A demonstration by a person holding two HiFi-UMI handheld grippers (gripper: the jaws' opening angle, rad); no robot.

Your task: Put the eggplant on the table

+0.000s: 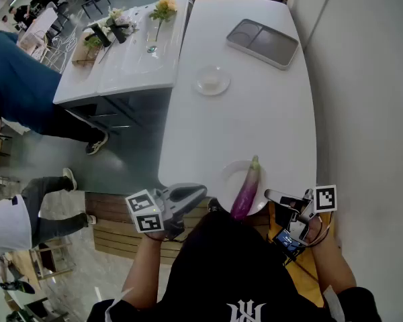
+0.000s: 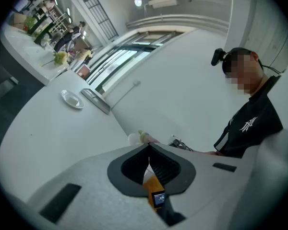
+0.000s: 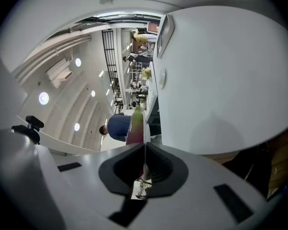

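A purple eggplant [image 1: 246, 190] with a green stem lies on a white plate [image 1: 230, 177] at the near edge of the white table [image 1: 242, 119]. My left gripper [image 1: 203, 192] hangs just left of the plate, off the table's edge, its jaws shut and empty. My right gripper [image 1: 268, 194] sits just right of the eggplant, also shut on nothing. In the left gripper view only the eggplant's green tip [image 2: 143, 135] and the plate's rim [image 2: 133, 139] show above the shut jaws. In the right gripper view the eggplant [image 3: 136, 124] stands directly beyond the closed jaws.
A grey two-part tray [image 1: 263, 42] and a small clear dish [image 1: 211, 80] lie farther up the table. A second table with flowers [image 1: 162, 7] adjoins on the left. A person in blue [image 1: 20, 92] stands at left. A wall [image 1: 369, 113] runs along the right.
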